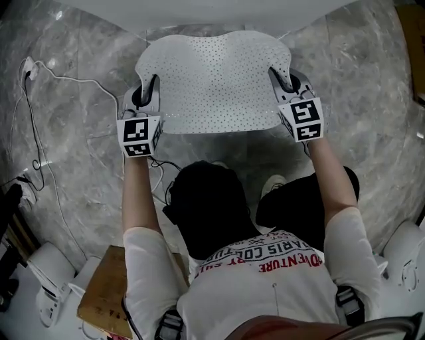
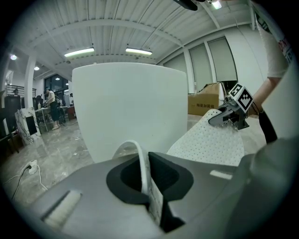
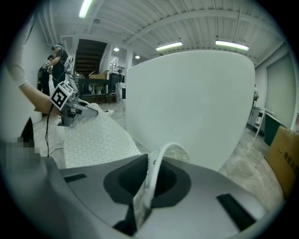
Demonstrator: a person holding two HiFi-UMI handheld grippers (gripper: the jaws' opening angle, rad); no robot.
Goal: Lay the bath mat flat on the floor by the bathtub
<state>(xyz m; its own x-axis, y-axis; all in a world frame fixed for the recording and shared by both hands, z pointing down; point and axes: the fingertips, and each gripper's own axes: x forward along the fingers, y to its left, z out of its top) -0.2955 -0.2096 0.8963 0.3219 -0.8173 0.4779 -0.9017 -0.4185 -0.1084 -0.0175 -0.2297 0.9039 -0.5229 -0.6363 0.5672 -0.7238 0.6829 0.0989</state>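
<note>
So the left tongs (image 1: 147, 93) and right tongs (image 1: 284, 80) are each clamped tight on a side edge of the bath mat (image 1: 216, 80), stretched out over the floor (image 1: 73, 153), just beside the bathtub (image 1: 212, 10).

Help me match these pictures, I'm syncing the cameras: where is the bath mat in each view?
Head view: bath mat upper centre, between left gripper and right gripper.
Left gripper view: right of centre, edge pinched in its jaws.
Right gripper view: left of centre, edge pinched in its jaws.
Shared landmark: the white bathtub, beyond the mat in all three.
</note>
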